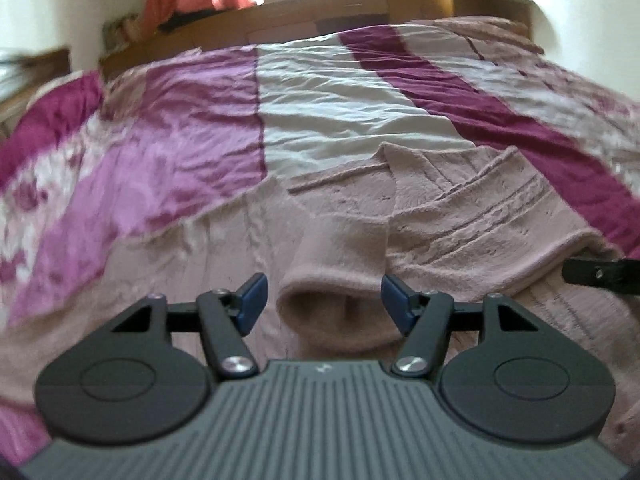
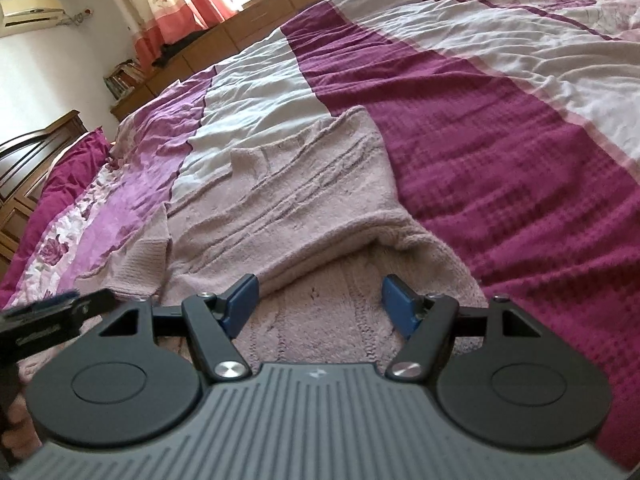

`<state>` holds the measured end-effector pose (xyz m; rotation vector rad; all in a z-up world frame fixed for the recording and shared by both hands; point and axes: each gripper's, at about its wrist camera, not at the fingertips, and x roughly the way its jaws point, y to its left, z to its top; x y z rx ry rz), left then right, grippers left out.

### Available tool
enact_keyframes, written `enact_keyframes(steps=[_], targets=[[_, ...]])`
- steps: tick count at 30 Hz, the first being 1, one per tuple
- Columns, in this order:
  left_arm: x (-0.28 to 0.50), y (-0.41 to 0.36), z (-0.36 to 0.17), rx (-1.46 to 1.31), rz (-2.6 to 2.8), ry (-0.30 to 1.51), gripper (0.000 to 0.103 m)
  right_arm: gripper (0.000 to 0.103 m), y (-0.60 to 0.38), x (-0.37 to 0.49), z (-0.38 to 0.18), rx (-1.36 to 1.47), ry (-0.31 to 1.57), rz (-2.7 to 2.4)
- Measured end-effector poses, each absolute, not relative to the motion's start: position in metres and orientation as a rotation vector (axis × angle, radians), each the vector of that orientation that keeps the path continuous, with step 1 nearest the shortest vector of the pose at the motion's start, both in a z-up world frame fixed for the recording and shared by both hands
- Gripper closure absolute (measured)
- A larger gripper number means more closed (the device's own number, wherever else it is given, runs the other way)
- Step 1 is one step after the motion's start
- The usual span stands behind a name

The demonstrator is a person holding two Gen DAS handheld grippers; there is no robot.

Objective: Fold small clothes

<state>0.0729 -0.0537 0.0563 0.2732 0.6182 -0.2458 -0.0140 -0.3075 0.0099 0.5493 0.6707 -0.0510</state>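
Pink knitted sweater [image 1: 460, 208] lies on the bed, partly folded: one sleeve [image 1: 332, 288] doubled back over the body, its cuff opening toward us. In the right view we see a folded edge [image 2: 320, 264] of the same sweater raised a little off the layer beneath.

We judge it soft, fluffy and light, fairly thick; it should drape and sag when lifted, and the fuzzy knit should not slip in the pads. Best holds, we think: the cuff rim, or the doubled edge, pinched through both layers so they travel together.

Left hand-held gripper [image 1: 323, 300] is spread, cuff sitting between the blue pads but not pinched. Right hand-held gripper [image 2: 318, 304] also spread, nothing between the pads, hovering just over the knit near the folded edge.

Beneath: striped bedspread [image 2: 500, 168] in magenta, white and lilac, wrinkled. Beyond: wooden cabinets [image 1: 360, 10], a curtain [image 2: 172, 8], and an air conditioner [image 2: 32, 14] on the wall.
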Motion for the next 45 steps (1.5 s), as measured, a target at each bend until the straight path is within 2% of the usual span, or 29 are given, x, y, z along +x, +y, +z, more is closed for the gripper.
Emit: enact_keyframes(steps=[8, 9, 10, 11, 12, 16, 26, 28, 30, 35, 37, 45], targets=[[0.103, -0.068, 0.038, 0.306, -0.254, 0.647, 0.039, 0.028, -0.310, -0.012, 0.003, 0.559, 0.678, -0.045], [0.104, -0.069, 0.036, 0.317, -0.246, 0.642, 0.043, 0.028, -0.310, -0.012, 0.002, 0.556, 0.678, -0.044], [0.106, -0.069, 0.034, 0.319, -0.244, 0.633, 0.064, 0.028, -0.309, -0.012, 0.002, 0.554, 0.678, -0.044], [0.107, -0.068, 0.033, 0.316, -0.245, 0.632, 0.077, 0.028, -0.309, -0.012, 0.002, 0.552, 0.678, -0.043], [0.109, -0.066, 0.033, 0.297, -0.247, 0.641, 0.084, 0.028, -0.309, -0.012, 0.002, 0.549, 0.678, -0.043], [0.108, -0.045, 0.044, 0.170, -0.210, 0.629, 0.089, 0.028, -0.309, -0.012, 0.001, 0.546, 0.677, -0.041], [0.106, 0.022, 0.043, -0.007, -0.058, 0.688, 0.086, 0.028, -0.308, -0.012, 0.001, 0.535, 0.680, -0.041], [0.102, 0.033, 0.042, -0.020, -0.028, 0.698, 0.073, 0.028, -0.308, -0.012, 0.001, 0.534, 0.681, -0.041], [0.097, 0.043, 0.044, -0.038, -0.004, 0.698, 0.066, 0.028, -0.308, -0.012, 0.001, 0.530, 0.682, -0.043], [0.090, 0.062, 0.057, -0.111, -0.027, 0.667, 0.057, 0.028, -0.305, -0.013, 0.006, 0.515, 0.697, -0.046], [0.089, 0.064, 0.062, -0.136, -0.047, 0.646, 0.049, 0.028, -0.304, -0.014, 0.009, 0.514, 0.704, -0.045], [0.097, 0.070, 0.053, -0.130, -0.052, 0.668, 0.048, 0.028, -0.301, -0.020, 0.028, 0.497, 0.729, -0.019]])
